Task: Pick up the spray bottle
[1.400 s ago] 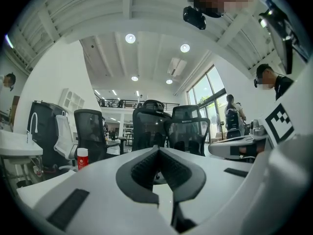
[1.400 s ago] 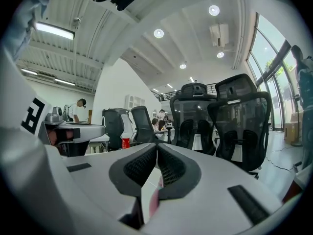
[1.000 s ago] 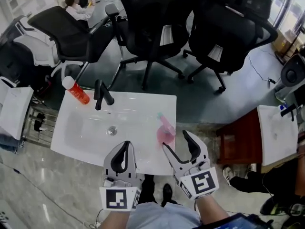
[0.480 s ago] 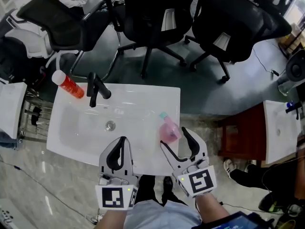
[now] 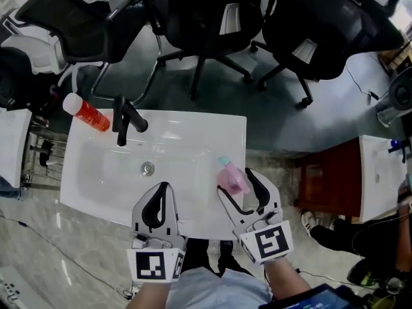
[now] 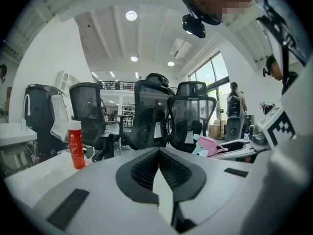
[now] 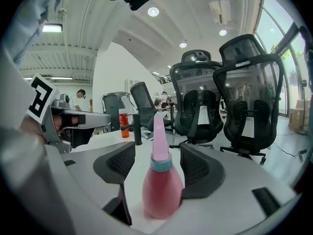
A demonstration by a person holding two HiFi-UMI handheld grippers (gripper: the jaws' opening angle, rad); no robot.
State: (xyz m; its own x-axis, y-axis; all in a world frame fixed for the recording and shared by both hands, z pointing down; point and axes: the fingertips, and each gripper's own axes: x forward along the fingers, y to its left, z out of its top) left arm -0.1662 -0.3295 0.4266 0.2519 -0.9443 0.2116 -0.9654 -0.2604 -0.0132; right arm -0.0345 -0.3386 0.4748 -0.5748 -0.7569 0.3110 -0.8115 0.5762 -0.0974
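The pink spray bottle [image 5: 232, 177] with a teal collar stands upright on the right part of the white sink [image 5: 193, 134]. My right gripper [image 5: 237, 184] is open, with one jaw on each side of the bottle. In the right gripper view the bottle [image 7: 160, 185] fills the gap between the dark pads and sits close to the right pad [image 7: 200, 173]. My left gripper [image 5: 161, 188] hovers over the sink's front edge with nothing in it, and its jaws meet at the tip [image 6: 159, 151].
A red bottle with a white cap [image 5: 87, 113] stands at the sink's far left corner beside a black faucet [image 5: 125, 118]. Black office chairs [image 5: 212, 18] stand behind the sink. A dark red cabinet [image 5: 325, 179] and a white table [image 5: 380, 172] are to the right.
My right gripper has moved forward, so the pink bottle now stands between its jaws instead of ahead of them. The left gripper has kept its place.
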